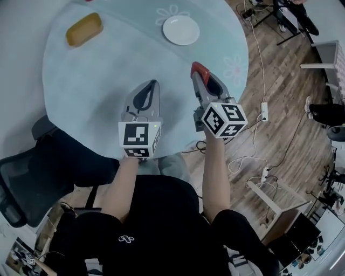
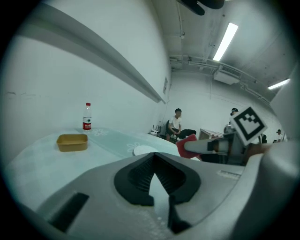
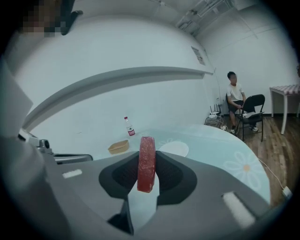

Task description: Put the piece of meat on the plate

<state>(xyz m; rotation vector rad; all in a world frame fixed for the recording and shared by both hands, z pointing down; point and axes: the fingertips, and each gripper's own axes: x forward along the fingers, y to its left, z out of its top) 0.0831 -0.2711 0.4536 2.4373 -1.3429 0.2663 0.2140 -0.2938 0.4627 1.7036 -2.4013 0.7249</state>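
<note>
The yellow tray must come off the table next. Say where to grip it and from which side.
With the left gripper, pinch the near long wall of the yellow tray from above, one jaw inside, one outside: it sits open-topped and shallow, likely too wide to span.

The round desk wears a pale blue cloth printed with white daisies. A shallow yellow tray sits near its far edge, and a water bottle with a red label stands upright beyond that, well apart from it. A black office chair is pushed up beside the desk. White cables and a power strip trail over the wooden floor. By the far wall a person sits on a dark chair.
</note>
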